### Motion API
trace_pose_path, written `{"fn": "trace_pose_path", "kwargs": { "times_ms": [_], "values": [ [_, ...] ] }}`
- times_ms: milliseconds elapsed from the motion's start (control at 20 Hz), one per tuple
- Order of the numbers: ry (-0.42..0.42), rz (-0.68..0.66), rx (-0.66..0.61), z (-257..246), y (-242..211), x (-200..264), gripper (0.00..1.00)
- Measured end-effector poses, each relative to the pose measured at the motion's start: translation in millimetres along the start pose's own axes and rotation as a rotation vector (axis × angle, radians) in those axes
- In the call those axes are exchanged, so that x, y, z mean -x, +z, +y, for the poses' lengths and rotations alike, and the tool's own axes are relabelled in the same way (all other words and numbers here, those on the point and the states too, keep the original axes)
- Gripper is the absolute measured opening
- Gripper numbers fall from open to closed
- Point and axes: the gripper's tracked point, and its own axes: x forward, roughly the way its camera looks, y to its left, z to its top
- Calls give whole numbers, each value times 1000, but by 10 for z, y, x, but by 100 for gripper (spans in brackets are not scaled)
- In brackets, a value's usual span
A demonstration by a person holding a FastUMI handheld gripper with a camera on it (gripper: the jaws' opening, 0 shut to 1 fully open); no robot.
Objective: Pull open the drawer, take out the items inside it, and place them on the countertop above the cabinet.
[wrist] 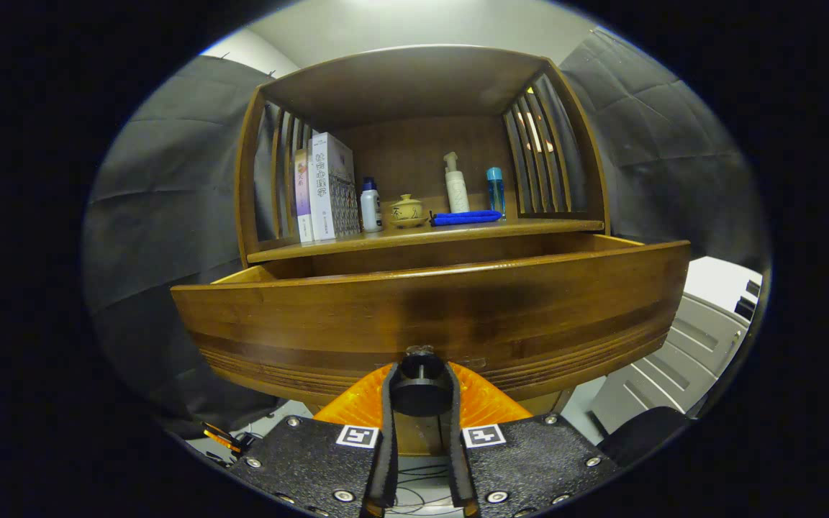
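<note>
Gripper: the gripper (420,385) points level at the drawer front, its two fingers closed from either side on the round dark drawer knob (420,388); both pads press against it.
Drawer knob: a short dark disc on a thin stem, fixed low at the middle of the drawer front.
Drawer: the wooden drawer (429,316) stands pulled out from the cabinet, its front a smooth, glossy brown board with fine grooves along the lower edge. The top rim and both side walls show; the inside is hidden behind the front, so its contents cannot be told.
Countertop: a flat wooden countertop (529,226) just above the drawer, roofed by a wooden hutch with slatted sides.
Left end of countertop: two upright books (324,188), a thin one beside a thick white one, against the left slats.
Middle: a white bottle with a blue cap (370,206), then a small yellowish lidded cup (406,210) on a saucer.
Right of middle: a blue folded cloth (466,217) lying flat near the front edge; behind it a white pump bottle (455,185) and a slim blue bottle (495,191).
Open room: bare wood lies along the front edge at the right end, before the right slats.
</note>
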Motion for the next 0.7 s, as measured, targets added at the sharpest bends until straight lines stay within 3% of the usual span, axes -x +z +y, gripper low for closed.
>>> {"fn": "trace_pose_path", "kwargs": {
  "times_ms": [700],
  "values": [
    [-21,55,-91,92,-149,398,29]
  ]
}}
